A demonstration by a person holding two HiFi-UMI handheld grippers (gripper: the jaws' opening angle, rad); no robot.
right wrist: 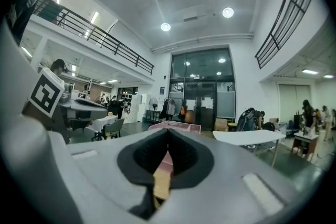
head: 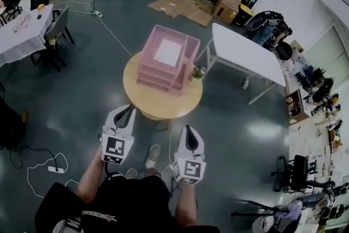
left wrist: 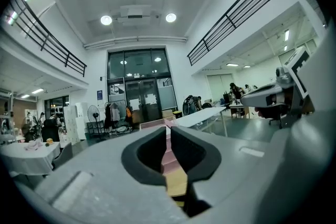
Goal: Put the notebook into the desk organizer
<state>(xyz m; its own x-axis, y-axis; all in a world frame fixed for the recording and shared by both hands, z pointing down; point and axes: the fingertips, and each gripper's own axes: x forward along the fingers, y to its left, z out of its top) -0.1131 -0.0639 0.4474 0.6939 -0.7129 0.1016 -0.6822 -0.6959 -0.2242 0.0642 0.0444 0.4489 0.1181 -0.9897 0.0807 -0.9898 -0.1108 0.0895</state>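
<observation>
A pink desk organizer (head: 158, 75) stands on a round wooden table (head: 158, 107). A white notebook (head: 167, 52) lies flat in its top tray. Both grippers hang in front of the table's near edge, well short of the organizer. My left gripper (head: 129, 109) has its jaws drawn together with nothing between them. My right gripper (head: 188, 128) is shut and empty too. In the left gripper view the organizer (left wrist: 153, 124) shows just past the closed jaw tips (left wrist: 168, 129). The right gripper view has the organizer (right wrist: 178, 126) straight ahead of the gripper (right wrist: 168, 131).
A small flower pot (head: 197, 72) sits on the round table right of the organizer. A white rectangular table (head: 248, 54) stands to the right, a cloth-covered table (head: 22, 33) with chairs at far left. Cables (head: 41, 163) trail on the floor; flattened cardboard (head: 182, 8) lies beyond.
</observation>
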